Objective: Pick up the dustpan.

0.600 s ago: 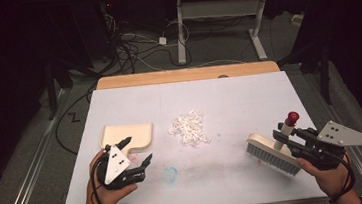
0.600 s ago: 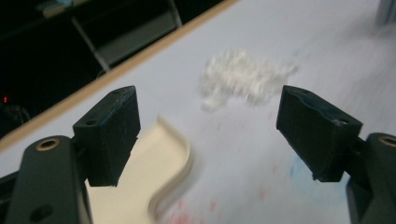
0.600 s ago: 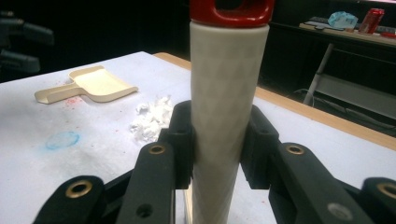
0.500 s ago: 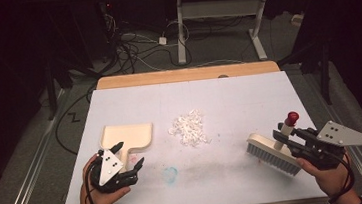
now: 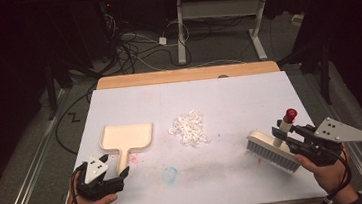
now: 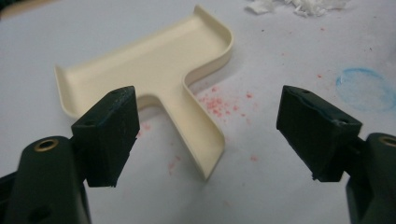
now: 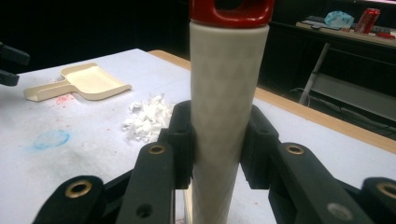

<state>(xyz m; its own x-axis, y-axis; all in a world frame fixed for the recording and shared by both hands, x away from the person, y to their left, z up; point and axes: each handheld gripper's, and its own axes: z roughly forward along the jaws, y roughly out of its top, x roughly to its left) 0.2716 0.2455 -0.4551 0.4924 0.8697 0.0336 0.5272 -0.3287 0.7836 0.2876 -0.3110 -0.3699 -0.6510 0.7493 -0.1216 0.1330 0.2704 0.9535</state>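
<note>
A cream dustpan (image 5: 126, 137) lies flat at the table's left, its handle (image 6: 201, 135) pointing toward the person. My left gripper (image 5: 116, 166) hovers just short of that handle's end. Its jaws are open, one to each side of the handle, touching nothing. A pile of white scraps (image 5: 189, 128) sits mid-table. At the right, my right gripper (image 5: 280, 133) is shut on the white, red-capped handle (image 7: 226, 93) of a hand brush (image 5: 273, 149). The brush's bristles rest on the table. The dustpan (image 7: 86, 79) and scraps (image 7: 147, 116) lie beyond the brush handle.
A blue chalk ring (image 5: 170, 173) and pink specks (image 6: 217, 103) mark the white table cover (image 5: 229, 102). A wooden strip (image 5: 186, 75) edges the far side. Cables and a desk frame (image 5: 220, 13) stand on the floor behind.
My left gripper has drawn back toward the near left edge and sits lower, still open. The right gripper and brush have held still.
</note>
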